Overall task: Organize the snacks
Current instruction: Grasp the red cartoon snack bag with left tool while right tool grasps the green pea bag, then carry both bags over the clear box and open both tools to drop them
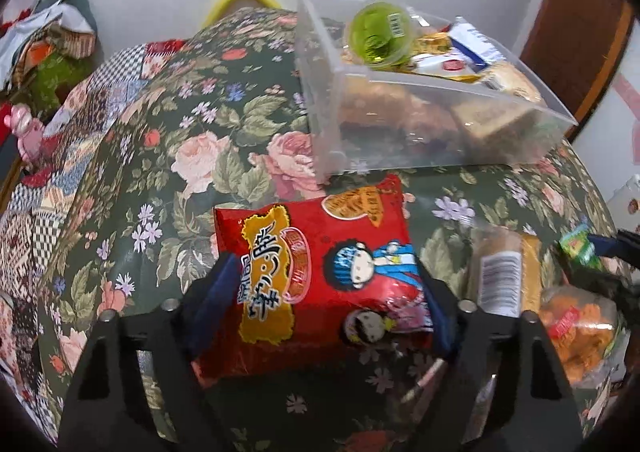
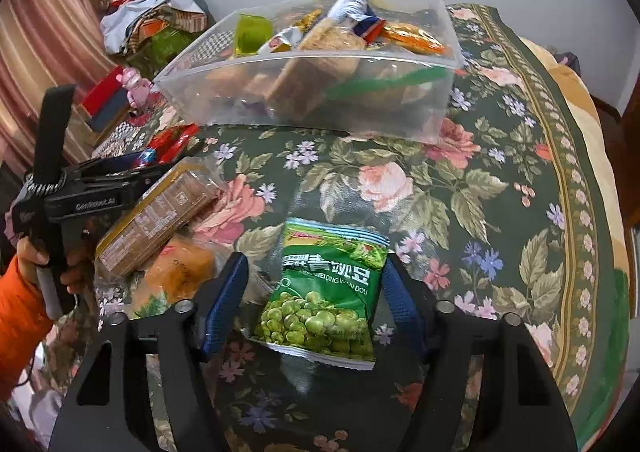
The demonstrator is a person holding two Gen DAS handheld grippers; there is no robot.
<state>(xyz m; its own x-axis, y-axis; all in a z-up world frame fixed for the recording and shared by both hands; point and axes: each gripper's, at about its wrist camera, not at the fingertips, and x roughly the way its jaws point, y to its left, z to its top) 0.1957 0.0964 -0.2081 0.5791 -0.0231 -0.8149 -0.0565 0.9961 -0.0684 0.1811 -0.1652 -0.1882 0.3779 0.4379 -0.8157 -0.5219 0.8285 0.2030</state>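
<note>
A red snack bag [image 1: 320, 272] with cartoon figures lies on the floral tablecloth between the fingers of my left gripper [image 1: 324, 276], which is open around it. A green pea bag [image 2: 324, 292] lies between the fingers of my right gripper [image 2: 314, 280], also open. A clear plastic bin [image 1: 420, 120] holding several snacks and a green cup [image 1: 380, 32] stands behind; it also shows in the right wrist view [image 2: 320, 92]. The left gripper body [image 2: 92, 192] shows at the left of the right wrist view.
A wrapped biscuit pack [image 2: 160, 212] and an orange snack bag [image 2: 180, 272] lie between the two grippers; they also show in the left wrist view, the pack [image 1: 504, 276] and the bag [image 1: 576, 328]. Clutter [image 2: 152, 24] lies beyond the table's far left. The table edge [image 2: 600, 212] runs along the right.
</note>
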